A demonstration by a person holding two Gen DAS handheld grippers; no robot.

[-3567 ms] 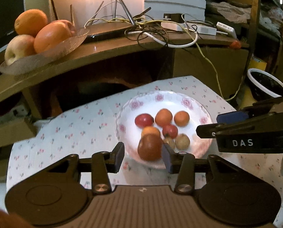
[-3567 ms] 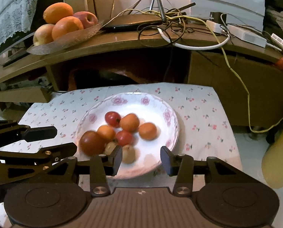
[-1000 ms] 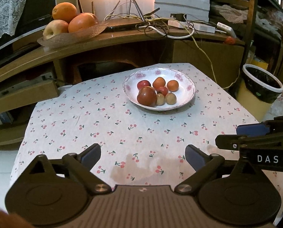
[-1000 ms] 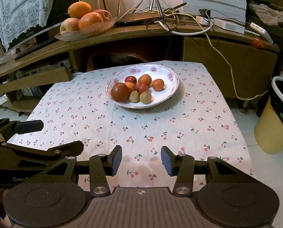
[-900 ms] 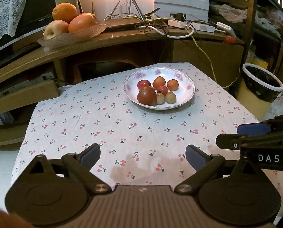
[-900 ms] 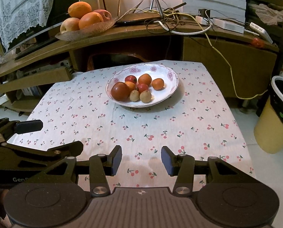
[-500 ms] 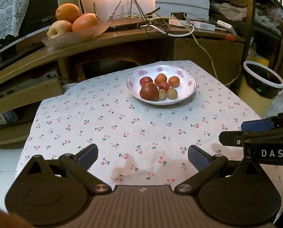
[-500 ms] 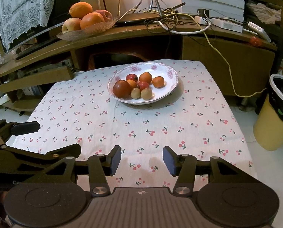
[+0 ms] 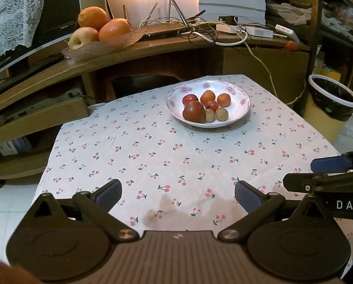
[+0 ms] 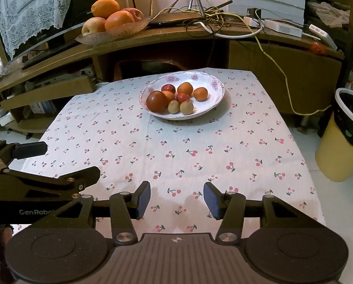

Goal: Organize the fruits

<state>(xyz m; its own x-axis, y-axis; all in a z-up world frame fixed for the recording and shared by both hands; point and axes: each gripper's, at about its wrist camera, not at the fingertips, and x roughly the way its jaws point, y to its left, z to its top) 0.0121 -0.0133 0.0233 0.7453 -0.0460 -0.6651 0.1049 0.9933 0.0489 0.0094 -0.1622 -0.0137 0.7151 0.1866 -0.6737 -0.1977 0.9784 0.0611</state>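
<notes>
Cherry-print tablecloth [image 9: 152, 146], wooden desk [image 10: 176, 40] behind. Plate [image 10: 214, 104] with fruits [image 10: 174, 99] far; my left gripper [image 9: 177, 195] and right gripper [image 10: 177, 198] near, both spread, empty.

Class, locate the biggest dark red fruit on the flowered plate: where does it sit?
In both wrist views the biggest dark red fruit lies at the left edge of the flowered plate, touching an orange fruit behind it.

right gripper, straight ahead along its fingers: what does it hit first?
Likely the cherry-print tablecloth: the open right gripper points slightly down over bare cloth. If it cleared that, the white floral-rimmed plate of small fruits lies beyond. Depth is uncertain through the fisheye.
</notes>
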